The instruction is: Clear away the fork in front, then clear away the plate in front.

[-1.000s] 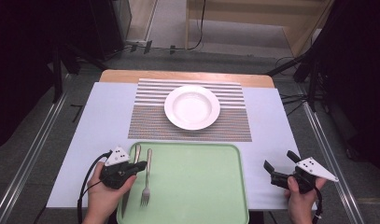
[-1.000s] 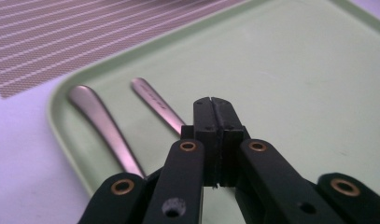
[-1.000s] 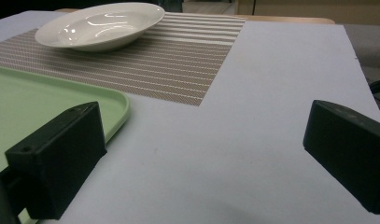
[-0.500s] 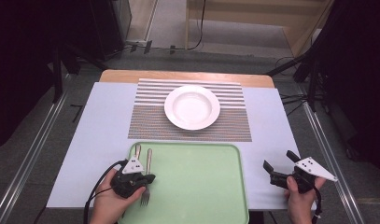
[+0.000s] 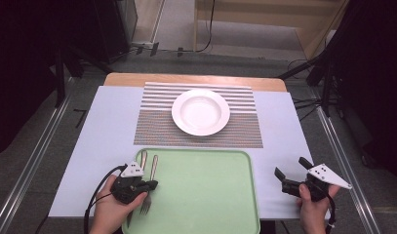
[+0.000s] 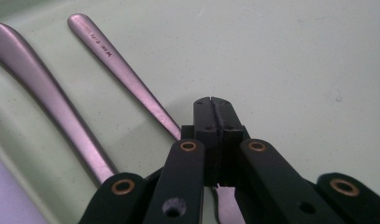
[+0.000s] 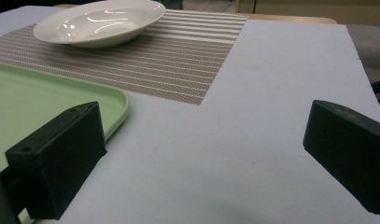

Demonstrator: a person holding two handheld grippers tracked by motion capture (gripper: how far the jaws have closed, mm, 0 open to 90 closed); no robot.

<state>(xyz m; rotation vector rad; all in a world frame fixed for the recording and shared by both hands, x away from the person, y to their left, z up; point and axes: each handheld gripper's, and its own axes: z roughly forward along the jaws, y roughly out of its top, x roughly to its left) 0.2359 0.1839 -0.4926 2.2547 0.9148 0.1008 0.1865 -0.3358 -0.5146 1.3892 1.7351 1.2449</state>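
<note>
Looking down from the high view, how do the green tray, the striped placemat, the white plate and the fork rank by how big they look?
1. Green tray and striped placemat: they look close in size, and the tray is nearer the camera, so I won't rank them.
2. White plate.
3. Fork, part hidden by the left gripper.

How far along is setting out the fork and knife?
Done: the plate sits on the striped mat. In hand: the left gripper is shut on the fork. Left: fork and knife both lie on the green tray; the right gripper is open beside it.
</note>
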